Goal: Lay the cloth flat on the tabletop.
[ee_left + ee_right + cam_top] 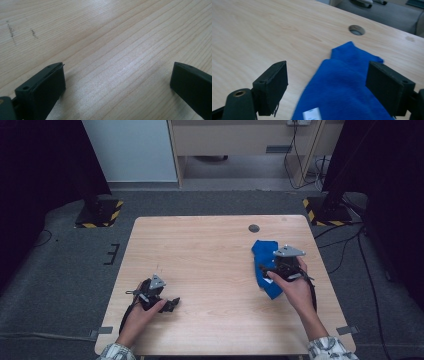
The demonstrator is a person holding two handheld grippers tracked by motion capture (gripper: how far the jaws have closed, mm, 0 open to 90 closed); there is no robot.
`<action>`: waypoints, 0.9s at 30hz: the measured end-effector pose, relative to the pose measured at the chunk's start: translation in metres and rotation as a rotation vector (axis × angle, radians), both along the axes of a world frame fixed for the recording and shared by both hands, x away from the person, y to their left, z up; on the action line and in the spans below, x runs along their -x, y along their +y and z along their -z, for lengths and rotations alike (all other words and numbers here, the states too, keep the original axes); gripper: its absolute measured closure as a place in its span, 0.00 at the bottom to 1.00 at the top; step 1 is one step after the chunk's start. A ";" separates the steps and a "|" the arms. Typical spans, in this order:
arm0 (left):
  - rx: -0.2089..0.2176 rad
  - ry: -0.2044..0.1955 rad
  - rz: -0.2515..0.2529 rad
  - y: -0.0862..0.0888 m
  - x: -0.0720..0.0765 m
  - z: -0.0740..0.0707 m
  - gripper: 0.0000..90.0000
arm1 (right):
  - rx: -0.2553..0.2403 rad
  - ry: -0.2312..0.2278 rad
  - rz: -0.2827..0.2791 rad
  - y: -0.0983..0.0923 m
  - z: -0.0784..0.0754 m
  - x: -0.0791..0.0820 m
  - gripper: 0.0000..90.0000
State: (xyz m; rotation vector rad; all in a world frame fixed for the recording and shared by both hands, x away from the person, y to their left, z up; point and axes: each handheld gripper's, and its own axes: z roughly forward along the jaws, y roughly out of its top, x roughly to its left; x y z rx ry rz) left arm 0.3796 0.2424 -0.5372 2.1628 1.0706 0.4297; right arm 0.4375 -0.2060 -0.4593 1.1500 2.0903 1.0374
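Blue cloth, soft and fleecy with a small white label at its near end, lies crumpled in a long uneven shape on the right part of the pale wood-grain tabletop, near the right edge and just short of a round grommet hole. Bare wood spreads wide to its left. The right claw hovers above the cloth, jaws wide, pressing on nothing. The left claw sits low at the near left, jaws wide over bare wood.
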 end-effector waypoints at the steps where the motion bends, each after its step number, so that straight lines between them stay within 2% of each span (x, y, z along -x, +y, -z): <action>1: 0.000 0.000 0.000 0.000 0.000 0.000 0.00 | 0.020 0.005 0.014 -0.004 0.003 -0.006 0.20; 2: 0.000 0.000 0.000 0.000 0.000 0.000 0.00 | 0.020 0.005 0.014 -0.004 0.003 -0.006 0.20; 3: 0.000 0.000 0.000 0.000 0.000 0.000 0.00 | 0.025 0.027 0.019 -0.009 0.010 -0.010 0.23; 6: 0.000 0.000 -0.001 0.000 0.000 0.000 0.00 | 0.037 0.031 0.027 -0.012 0.019 -0.012 0.27; 9: 0.000 0.000 -0.001 0.000 0.000 0.000 0.00 | 0.044 0.070 0.019 -0.015 0.032 -0.016 0.24; 11: 0.000 0.000 0.000 0.000 0.000 0.000 0.00 | 0.020 0.104 0.019 -0.015 0.040 -0.022 0.20; 14: 0.000 0.000 0.000 0.000 0.000 0.000 0.00 | 0.026 0.125 0.020 -0.015 0.047 -0.027 0.18; 15: 0.000 0.000 0.000 0.000 0.000 0.000 0.00 | 0.041 0.153 0.027 -0.015 0.055 -0.032 0.15; 16: 0.000 0.000 0.000 0.000 0.000 0.000 0.00 | 0.041 0.153 0.027 -0.015 0.055 -0.032 0.15; 17: 0.000 0.000 0.000 0.000 0.000 0.000 0.00 | 0.028 0.178 0.028 -0.014 0.062 -0.035 0.14; 19: 0.000 0.000 0.000 0.000 0.000 0.000 0.00 | 0.037 0.181 0.030 -0.014 0.065 -0.037 0.14; 21: 0.000 0.000 0.000 0.000 0.000 0.000 0.00 | 0.015 0.208 0.029 -0.014 0.072 -0.042 0.14; 25: 0.000 0.000 0.000 0.000 0.000 0.000 0.00 | 0.023 0.207 0.018 -0.014 0.072 -0.042 0.21; 26: 0.000 0.000 0.000 0.000 0.000 0.000 0.00 | 0.020 0.213 0.019 -0.014 0.071 -0.041 0.24; 27: 0.000 0.000 0.000 0.000 0.000 0.000 0.00 | 0.018 0.206 0.007 -0.016 0.071 -0.039 0.33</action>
